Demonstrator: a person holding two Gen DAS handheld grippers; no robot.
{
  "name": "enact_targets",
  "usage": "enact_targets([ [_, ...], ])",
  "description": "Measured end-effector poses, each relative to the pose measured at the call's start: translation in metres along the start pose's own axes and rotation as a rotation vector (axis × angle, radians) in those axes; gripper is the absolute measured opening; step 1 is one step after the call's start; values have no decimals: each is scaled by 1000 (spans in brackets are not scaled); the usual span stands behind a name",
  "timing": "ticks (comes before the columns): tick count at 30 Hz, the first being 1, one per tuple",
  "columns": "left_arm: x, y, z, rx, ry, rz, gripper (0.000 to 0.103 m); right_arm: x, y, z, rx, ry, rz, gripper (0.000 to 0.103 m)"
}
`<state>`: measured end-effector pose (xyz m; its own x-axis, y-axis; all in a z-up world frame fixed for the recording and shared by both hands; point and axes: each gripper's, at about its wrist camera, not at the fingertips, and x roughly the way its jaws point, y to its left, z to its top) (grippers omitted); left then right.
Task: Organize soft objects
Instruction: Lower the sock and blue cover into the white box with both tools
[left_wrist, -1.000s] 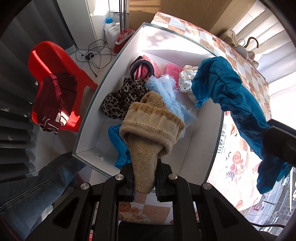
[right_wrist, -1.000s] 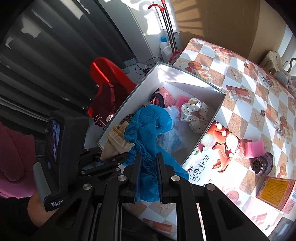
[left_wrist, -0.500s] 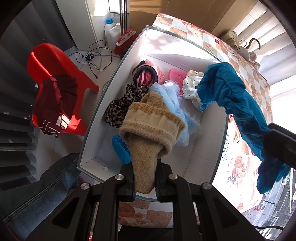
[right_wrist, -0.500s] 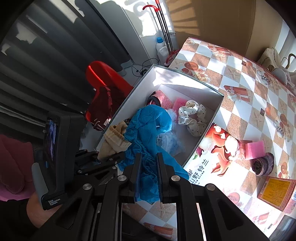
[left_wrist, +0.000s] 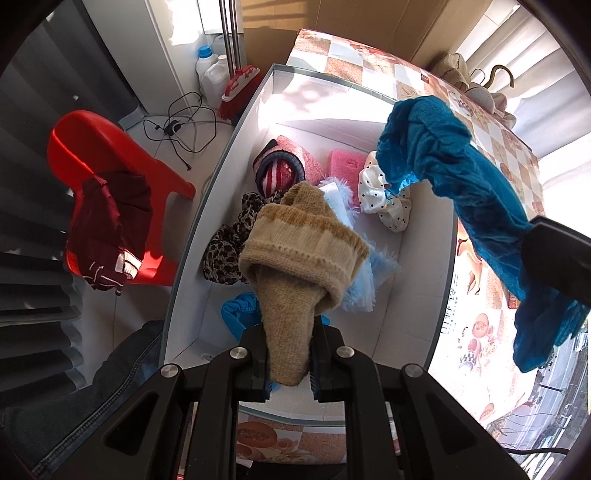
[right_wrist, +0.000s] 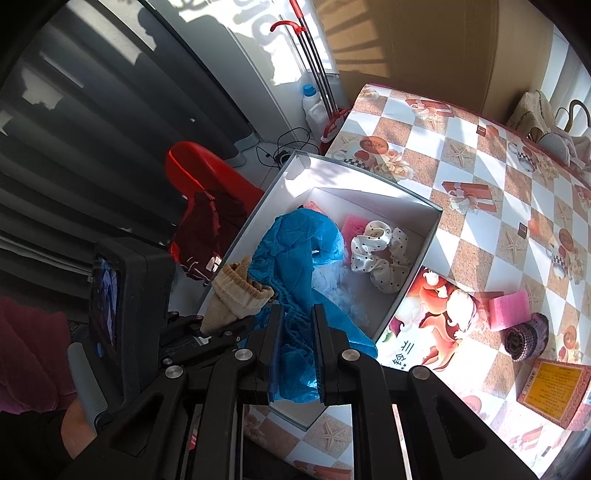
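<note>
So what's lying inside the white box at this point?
Inside the white box: a striped pink roll, pink sponge, polka-dot scrunchie, leopard-print cloth, pale blue fluffy piece and a blue item. The held tan knit sock covers the middle.

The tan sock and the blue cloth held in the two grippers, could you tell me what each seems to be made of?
The tan sock looks like thick knitted wool or acrylic yarn: ribbed stitch rows and a fuzzy, matte folded cuff. The blue cloth seems a thinner, limp fabric, possibly a fine knit or crinkled synthetic: it drapes in soft wrinkles with a slightly fuzzy matte surface. The exact fibres cannot be told.
</note>
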<state>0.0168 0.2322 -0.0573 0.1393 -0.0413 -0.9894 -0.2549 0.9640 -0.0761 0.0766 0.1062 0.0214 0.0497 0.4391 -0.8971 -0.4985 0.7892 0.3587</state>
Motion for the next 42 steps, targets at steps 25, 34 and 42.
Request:
enact_targets([
  [25, 21, -6, 15, 50, 28, 36, 16, 25, -11, 15, 30, 36, -31, 16],
  [34, 26, -6, 15, 52, 36, 33, 16, 34, -12, 18, 27, 48, -40, 16],
  [42, 28, -7, 15, 54, 37, 36, 16, 35, -13, 18, 29, 50, -40, 16],
])
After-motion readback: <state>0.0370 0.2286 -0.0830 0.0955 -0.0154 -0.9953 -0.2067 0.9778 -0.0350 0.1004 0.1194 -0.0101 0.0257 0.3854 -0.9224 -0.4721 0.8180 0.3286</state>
